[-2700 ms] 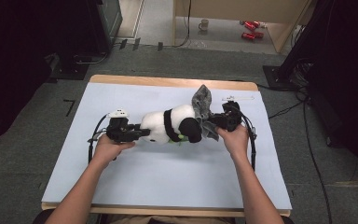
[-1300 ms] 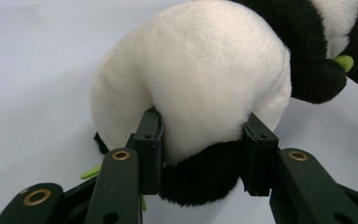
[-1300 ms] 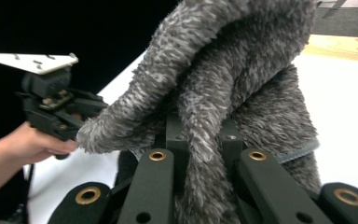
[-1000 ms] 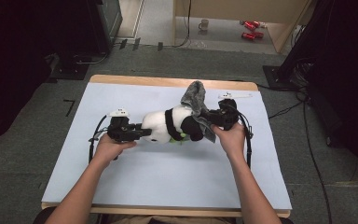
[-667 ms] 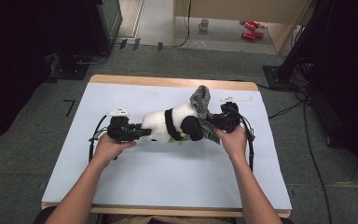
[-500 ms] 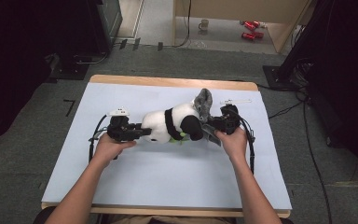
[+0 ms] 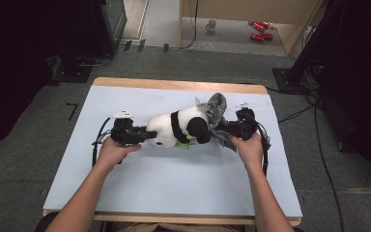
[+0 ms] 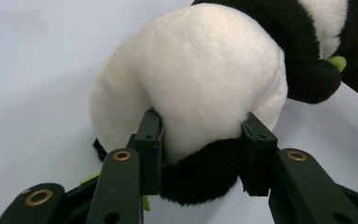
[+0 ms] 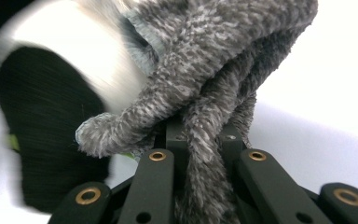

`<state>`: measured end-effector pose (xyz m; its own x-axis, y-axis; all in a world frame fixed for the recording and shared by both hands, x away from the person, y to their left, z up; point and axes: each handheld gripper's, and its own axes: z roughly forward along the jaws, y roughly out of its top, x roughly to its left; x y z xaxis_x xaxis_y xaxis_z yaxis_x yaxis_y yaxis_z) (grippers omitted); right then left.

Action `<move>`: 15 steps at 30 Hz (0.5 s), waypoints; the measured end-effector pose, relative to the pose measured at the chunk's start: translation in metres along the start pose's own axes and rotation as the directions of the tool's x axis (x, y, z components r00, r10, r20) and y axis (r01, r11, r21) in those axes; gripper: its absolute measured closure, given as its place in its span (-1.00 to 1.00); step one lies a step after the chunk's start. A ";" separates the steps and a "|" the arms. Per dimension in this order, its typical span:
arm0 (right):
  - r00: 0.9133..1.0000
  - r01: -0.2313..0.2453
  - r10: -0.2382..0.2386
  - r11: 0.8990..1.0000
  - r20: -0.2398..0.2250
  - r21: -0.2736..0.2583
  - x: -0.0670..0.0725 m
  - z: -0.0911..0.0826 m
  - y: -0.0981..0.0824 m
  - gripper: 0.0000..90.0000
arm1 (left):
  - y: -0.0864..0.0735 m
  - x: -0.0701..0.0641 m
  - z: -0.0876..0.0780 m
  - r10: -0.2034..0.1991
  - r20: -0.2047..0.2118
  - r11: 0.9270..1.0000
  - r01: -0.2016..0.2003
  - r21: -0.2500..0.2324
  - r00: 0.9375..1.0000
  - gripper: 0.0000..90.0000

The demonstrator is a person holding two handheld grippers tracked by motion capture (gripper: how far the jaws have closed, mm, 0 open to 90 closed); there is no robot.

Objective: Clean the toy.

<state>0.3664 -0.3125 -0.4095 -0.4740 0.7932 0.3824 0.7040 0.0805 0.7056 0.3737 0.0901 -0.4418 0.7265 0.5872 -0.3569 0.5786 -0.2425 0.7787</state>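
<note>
Two tongs grip now: left gripper [image 8: 200, 154] pinches the soft black & white plush panda toy [image 7: 176, 128] lying mid pale blue table [image 7: 174, 183], while right gripper [image 9: 198, 135], clamped on fuzzy grey knit cloth [image 7: 216, 107], has tugged it lower vs. a sec ago, so dressing's prob. halfway.

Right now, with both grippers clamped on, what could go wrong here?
The left gripper pinches only the rounded end of the black-and-white plush panda; the soft fur could slip free. The right gripper holds bunched grey knitted fabric; it might pull out or drag the panda across the pale blue mat.
</note>
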 end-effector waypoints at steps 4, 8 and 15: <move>0.999 0.033 -0.034 0.998 -0.021 -0.052 0.015 -0.016 0.011 0.80 | 0.001 -0.002 -0.001 0.016 -0.006 1.000 -0.016 -0.001 1.000 0.28; 0.996 0.063 -0.067 0.995 -0.053 -0.077 0.035 -0.027 0.021 0.80 | 0.005 -0.006 -0.001 0.041 -0.020 0.999 -0.041 0.012 0.999 0.25; 0.984 0.120 -0.129 0.990 -0.121 -0.073 0.076 -0.028 0.029 0.80 | 0.008 -0.009 -0.001 0.043 -0.029 0.999 -0.043 0.017 0.999 0.24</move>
<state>0.3358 -0.2665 -0.3431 -0.6209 0.6975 0.3578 0.6015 0.1313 0.7880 0.3717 0.0834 -0.4319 0.7396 0.5987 -0.3076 0.5532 -0.2804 0.7844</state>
